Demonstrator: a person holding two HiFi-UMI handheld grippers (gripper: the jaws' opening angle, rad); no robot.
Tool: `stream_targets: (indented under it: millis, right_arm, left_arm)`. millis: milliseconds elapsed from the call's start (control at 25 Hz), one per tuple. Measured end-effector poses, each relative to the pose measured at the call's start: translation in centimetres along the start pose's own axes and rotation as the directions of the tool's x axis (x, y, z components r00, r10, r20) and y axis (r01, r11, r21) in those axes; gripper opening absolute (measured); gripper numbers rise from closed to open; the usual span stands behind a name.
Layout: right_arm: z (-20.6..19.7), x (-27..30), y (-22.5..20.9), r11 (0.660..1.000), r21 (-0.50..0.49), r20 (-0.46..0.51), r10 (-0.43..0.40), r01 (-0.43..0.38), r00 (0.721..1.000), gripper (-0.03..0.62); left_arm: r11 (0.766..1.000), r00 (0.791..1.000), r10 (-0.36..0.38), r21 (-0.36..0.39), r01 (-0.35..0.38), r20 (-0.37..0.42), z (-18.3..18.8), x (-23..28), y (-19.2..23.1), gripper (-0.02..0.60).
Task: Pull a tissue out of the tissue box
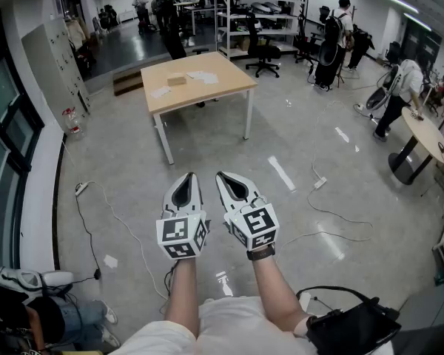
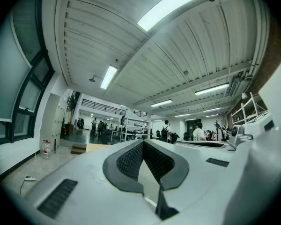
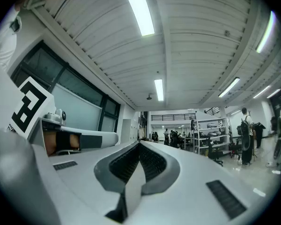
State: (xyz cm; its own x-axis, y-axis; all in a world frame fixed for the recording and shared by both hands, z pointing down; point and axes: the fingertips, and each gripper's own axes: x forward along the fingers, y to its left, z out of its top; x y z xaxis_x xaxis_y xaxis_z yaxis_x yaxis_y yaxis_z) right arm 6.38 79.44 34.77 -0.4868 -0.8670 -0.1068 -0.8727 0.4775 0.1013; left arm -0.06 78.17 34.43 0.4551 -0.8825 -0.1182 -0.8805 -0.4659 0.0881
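A small tan tissue box (image 1: 177, 80) lies on a light wooden table (image 1: 229, 86) far ahead across the floor, with white sheets (image 1: 201, 75) beside it. My left gripper (image 1: 187, 177) and right gripper (image 1: 223, 175) are held side by side in front of me, well short of the table, pointing toward it. Both are shut with nothing between their jaws. In the left gripper view the left gripper's (image 2: 143, 141) jaws meet at the tips, and the table (image 2: 96, 147) shows small at the left. In the right gripper view the right gripper's (image 3: 139, 143) jaws also meet.
Cables and a power strip (image 1: 320, 183) lie on the grey floor between me and the table. Shelving (image 1: 259, 6), an office chair (image 1: 263, 51) and several people stand behind it. A round table (image 1: 428, 135) is at the right, and a black bag (image 1: 351, 328) sits by my right side.
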Motion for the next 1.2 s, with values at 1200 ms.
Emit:
stream_targets:
  millis: [1200]
  right_arm:
    - [-3.8, -2.7, -5.7, 0.986, 0.168, -0.016, 0.006, -0.003, 1.000, 0.002]
  left_arm:
    - [0.994, 0.994, 0.102, 0.039, -0.100, -0.041, -3.2, 1.3, -4.1, 0.000]
